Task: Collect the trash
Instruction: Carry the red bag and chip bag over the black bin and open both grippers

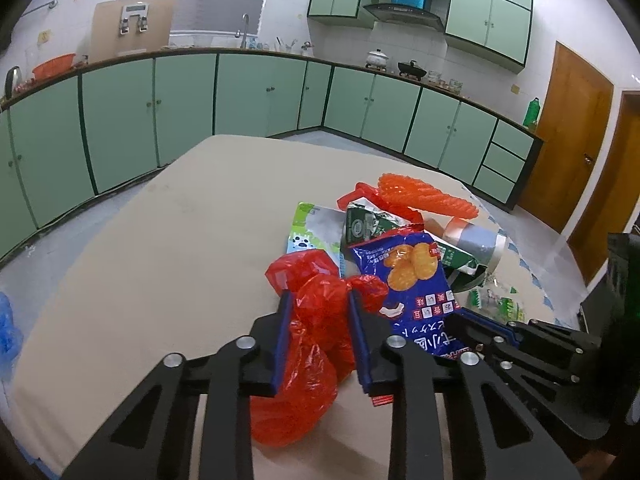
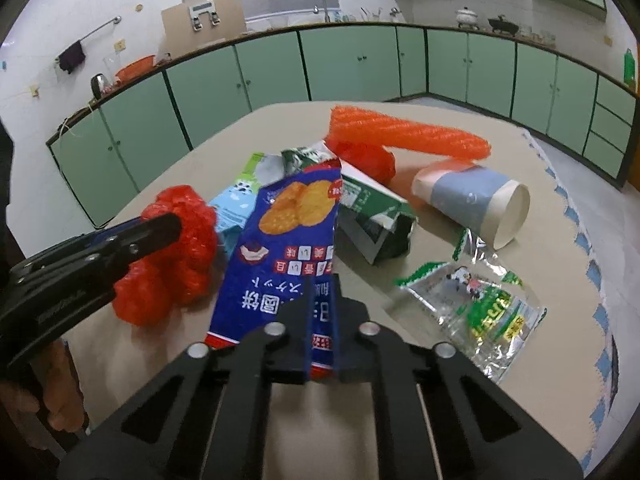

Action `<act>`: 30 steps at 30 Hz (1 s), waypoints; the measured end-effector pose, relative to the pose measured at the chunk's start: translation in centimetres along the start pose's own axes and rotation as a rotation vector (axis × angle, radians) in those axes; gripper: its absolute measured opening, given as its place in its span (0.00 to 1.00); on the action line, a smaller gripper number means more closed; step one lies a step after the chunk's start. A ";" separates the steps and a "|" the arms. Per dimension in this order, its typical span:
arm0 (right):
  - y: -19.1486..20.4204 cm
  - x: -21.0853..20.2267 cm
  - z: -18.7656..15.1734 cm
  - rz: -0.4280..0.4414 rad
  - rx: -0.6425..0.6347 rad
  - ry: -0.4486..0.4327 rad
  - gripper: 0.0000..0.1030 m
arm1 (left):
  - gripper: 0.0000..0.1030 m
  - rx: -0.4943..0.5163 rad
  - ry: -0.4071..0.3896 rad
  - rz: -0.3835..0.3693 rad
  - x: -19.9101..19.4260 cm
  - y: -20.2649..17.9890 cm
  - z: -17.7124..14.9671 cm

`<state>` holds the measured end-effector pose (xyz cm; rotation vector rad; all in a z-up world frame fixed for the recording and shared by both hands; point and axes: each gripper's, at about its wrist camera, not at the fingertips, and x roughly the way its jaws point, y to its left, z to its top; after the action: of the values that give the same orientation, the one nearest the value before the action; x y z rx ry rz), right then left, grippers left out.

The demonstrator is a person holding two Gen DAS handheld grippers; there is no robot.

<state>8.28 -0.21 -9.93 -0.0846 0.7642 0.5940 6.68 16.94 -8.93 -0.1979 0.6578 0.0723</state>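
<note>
A crumpled red plastic bag point(image 1: 316, 332) lies at the near side of the beige table point(image 1: 168, 240). My left gripper point(image 1: 318, 300) is shut on it, both blue pads pressing its bunched top; the same bag point(image 2: 188, 240) shows at the left of the right wrist view. A blue cracker packet point(image 2: 288, 240) lies beside it, and my right gripper point(image 2: 322, 284) is shut on its near end. Behind lie a torn green carton point(image 2: 372, 216), a paper cup point(image 2: 476, 200) on its side, an orange foam net sleeve point(image 2: 408, 136) and a clear green-printed wrapper point(image 2: 476, 304).
A light blue and green wrapper point(image 1: 312, 232) lies under the pile. Green kitchen cabinets point(image 1: 248, 92) run around the room, with a wooden door point(image 1: 568, 136) at the right. A blue bag point(image 1: 6, 332) peeks in at the left table edge. A hand point(image 2: 52, 396) holds the left gripper.
</note>
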 end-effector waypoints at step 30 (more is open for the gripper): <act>-4.1 -13.2 3.5 -0.029 0.066 -0.318 0.00 | 0.13 0.068 -0.205 -0.149 -7.6 -7.1 3.8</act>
<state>5.17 -8.90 0.99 0.0586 0.4726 0.5382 3.88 10.73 -0.14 -0.1702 0.4388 -0.0718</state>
